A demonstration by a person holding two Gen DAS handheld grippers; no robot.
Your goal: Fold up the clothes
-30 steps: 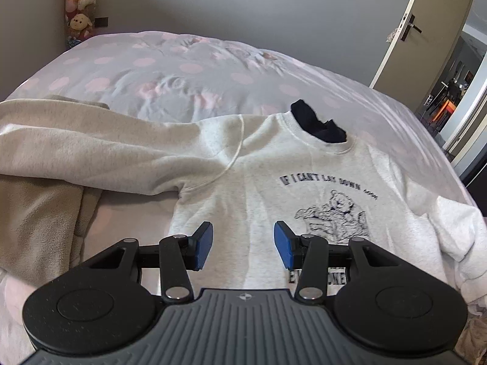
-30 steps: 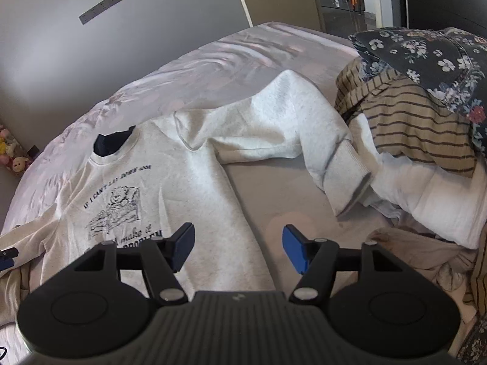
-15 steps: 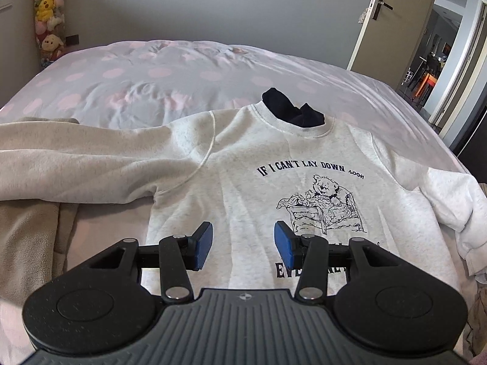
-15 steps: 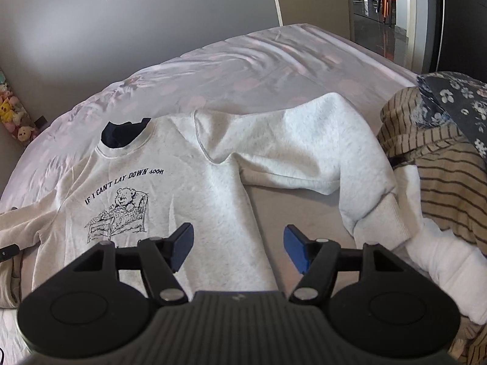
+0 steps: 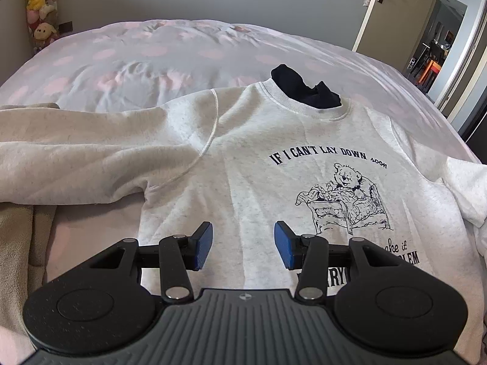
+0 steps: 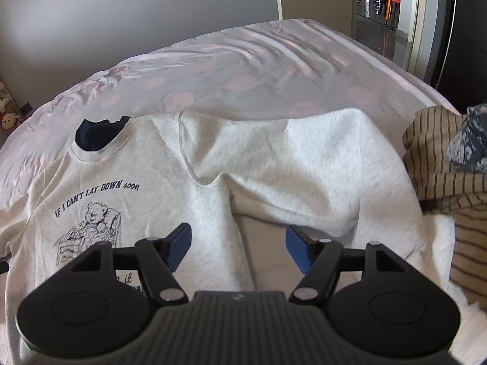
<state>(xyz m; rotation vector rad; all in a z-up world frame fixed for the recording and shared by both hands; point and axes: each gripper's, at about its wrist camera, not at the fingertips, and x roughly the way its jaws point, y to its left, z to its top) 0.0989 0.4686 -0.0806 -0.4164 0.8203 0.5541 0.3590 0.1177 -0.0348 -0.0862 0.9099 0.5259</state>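
A light grey sweatshirt [image 5: 258,158] with a bear print and dark lettering lies face up on the bed. Something dark [image 5: 301,86] shows inside its collar. In the left wrist view one sleeve [image 5: 91,152] stretches out to the left. In the right wrist view the sweatshirt [image 6: 158,176] has its other sleeve [image 6: 304,167] bent out to the right. My left gripper [image 5: 243,245] hovers open over the lower chest, nothing between its pads. My right gripper [image 6: 239,248] is open above the sweatshirt's right side edge, holding nothing.
The bed cover [image 5: 152,54] is pale with pink dots. A pile of striped and floral clothes [image 6: 441,188] sits at the right. A beige fabric [image 5: 18,243] lies under the left sleeve. Plush toys [image 5: 39,0] hang at the far left wall, and a door [image 5: 395,15] stands open at the far right.
My left gripper has sunk closer to the sweatshirt's chest. My right gripper has slid left, away from the clothes pile and towards the sweatshirt's side, with its jaws a little wider.
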